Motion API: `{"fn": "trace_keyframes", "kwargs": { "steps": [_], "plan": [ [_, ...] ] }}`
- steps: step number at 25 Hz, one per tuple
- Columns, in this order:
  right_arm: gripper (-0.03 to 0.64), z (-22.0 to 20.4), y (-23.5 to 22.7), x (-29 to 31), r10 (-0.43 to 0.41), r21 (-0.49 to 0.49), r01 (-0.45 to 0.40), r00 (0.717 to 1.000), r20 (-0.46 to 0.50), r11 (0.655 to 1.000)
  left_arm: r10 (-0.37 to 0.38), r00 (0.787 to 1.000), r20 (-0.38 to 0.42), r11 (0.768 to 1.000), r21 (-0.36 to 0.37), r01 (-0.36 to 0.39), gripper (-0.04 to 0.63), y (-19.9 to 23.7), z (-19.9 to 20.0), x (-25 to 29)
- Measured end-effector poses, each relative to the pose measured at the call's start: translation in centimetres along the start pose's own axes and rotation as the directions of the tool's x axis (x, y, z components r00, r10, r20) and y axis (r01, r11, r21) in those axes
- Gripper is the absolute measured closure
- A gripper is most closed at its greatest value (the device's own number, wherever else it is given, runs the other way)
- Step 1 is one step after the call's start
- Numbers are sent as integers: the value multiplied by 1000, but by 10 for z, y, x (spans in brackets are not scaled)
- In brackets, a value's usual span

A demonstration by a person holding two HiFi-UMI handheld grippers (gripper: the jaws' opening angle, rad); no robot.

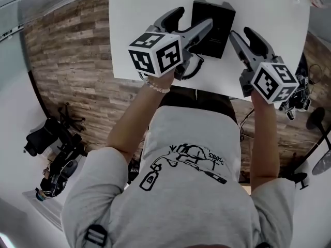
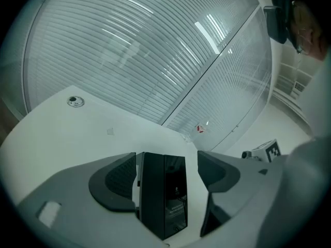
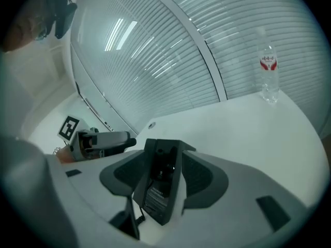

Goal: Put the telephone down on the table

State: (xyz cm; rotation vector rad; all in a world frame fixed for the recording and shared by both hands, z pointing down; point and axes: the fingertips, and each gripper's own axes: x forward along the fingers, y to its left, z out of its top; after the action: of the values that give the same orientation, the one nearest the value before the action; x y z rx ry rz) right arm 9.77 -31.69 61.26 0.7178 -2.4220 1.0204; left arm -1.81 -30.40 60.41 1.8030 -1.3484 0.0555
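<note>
The black telephone point(image 1: 212, 27) rests on the white table point(image 1: 134, 30) near its front edge, and its coiled cord point(image 1: 194, 66) trails toward me. My left gripper point(image 1: 192, 17) hovers over the phone's left side, open. In the left gripper view the telephone point(image 2: 164, 195) shows between the jaws, with a clear white gap to the right jaw. My right gripper point(image 1: 241, 32) sits just off the phone's right edge, its jaws apart with table showing between them. The right gripper view has the telephone point(image 3: 160, 185) filling most of the gap between the jaws of that gripper point(image 3: 166, 156).
A clear water bottle point(image 3: 268, 68) stands at the table's far right. A round cable grommet point(image 2: 75, 102) is set in the far part of the tabletop. Blinds close off the space behind the table. Wooden floor and a dark office chair point(image 1: 51, 133) lie to my left.
</note>
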Motion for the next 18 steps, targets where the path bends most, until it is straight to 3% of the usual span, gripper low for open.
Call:
{"fn": "trace_keyframes", "kwargs": {
  "steps": [8,12,18],
  "plan": [
    [414,38,34,-34,-8,-146,18,997,73,989,-42,996,79,999,37,39,239,-35,33,-45],
    [426,51,50,-54,-16,-210,37,995,101,977,-67,992,104,994,91,57,370,-55,44,-70],
    [457,70,78,-88,-10,-274,53,987,158,960,-98,988,121,980,187,74,404,-91,49,-102]
  ]
}}
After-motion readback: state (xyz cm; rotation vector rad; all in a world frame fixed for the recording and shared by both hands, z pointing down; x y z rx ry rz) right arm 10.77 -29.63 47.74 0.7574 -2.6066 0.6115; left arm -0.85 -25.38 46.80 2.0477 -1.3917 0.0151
